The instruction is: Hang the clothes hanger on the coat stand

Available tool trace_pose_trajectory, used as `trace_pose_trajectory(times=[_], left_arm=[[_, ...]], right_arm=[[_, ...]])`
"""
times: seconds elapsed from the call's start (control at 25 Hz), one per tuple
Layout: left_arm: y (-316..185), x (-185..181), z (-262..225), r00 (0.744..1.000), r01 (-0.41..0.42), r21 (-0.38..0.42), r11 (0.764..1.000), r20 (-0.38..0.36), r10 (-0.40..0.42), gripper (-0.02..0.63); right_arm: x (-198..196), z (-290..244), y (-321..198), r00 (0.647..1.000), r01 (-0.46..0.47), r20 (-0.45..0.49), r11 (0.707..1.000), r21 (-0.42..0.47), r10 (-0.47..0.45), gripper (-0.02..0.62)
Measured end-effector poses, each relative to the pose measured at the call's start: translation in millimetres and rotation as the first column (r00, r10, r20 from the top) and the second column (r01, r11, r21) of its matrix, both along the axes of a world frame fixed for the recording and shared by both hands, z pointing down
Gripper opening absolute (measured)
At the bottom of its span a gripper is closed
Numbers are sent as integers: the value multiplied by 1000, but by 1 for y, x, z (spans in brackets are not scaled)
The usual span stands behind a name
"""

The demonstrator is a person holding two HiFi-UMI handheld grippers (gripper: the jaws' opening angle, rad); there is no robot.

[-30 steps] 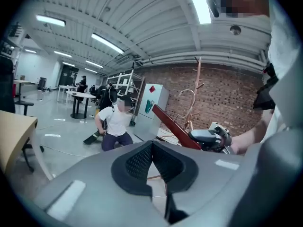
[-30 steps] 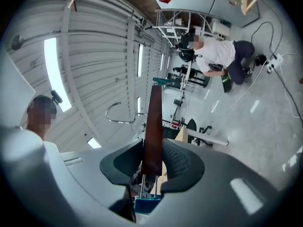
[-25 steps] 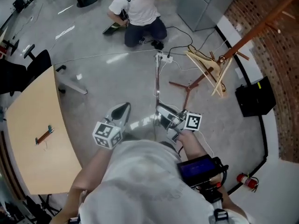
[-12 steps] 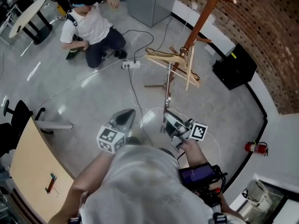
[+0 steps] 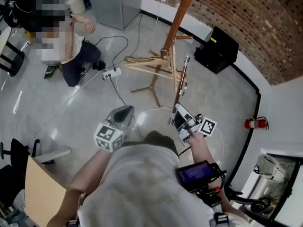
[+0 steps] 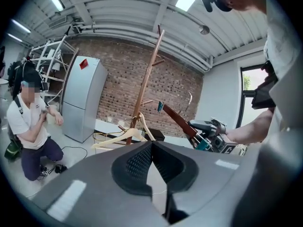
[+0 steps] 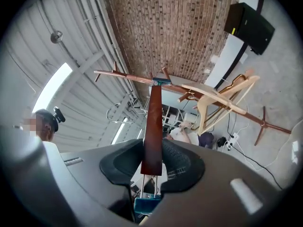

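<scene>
I wear a pale grey short-sleeved T-shirt [image 5: 142, 183]. The left gripper [image 5: 126, 109] and right gripper [image 5: 178, 109] are smooth grey shells, each with a white cube [image 5: 109, 136] of black square markers and black dimpled pads [image 6: 137, 162]. A black unit with a dark blue screen [image 5: 196, 172] rides at my right forearm.

No word, number or brand can be read anywhere. The cubes [image 5: 110, 137] on the left gripper [image 5: 125, 111] and right gripper [image 5: 179, 110] bear only black-and-white square markers, without letters. The red label [image 6: 83, 64] on the grey cabinet [image 6: 81, 105] and the blue-lit screen [image 5: 195, 173] low in the head view are too small or blurred to read
</scene>
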State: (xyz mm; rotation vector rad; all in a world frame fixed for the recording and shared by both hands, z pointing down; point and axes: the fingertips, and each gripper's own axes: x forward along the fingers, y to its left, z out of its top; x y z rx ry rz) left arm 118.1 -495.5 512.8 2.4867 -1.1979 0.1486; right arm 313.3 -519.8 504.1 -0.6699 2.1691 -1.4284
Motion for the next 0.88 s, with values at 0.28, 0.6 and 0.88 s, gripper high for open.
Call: trace_pose_trajectory(times=[0.28,0.6,0.88], left_arm=[[3,20,-13,995,-97,47,994,-20,98,2],[-24,14,-9,999,-46,56,997,6,46,2],[-50,25,-12,1000,15,46,999,20,-16,2]], right_arm=[[27,3,-37,992,-127,-28,992,-22,126,140],[36,4,-105,990,-140,-25,990,-36,139,140],[41,6,-159,994,-107,-19,993,-58,106,140]])
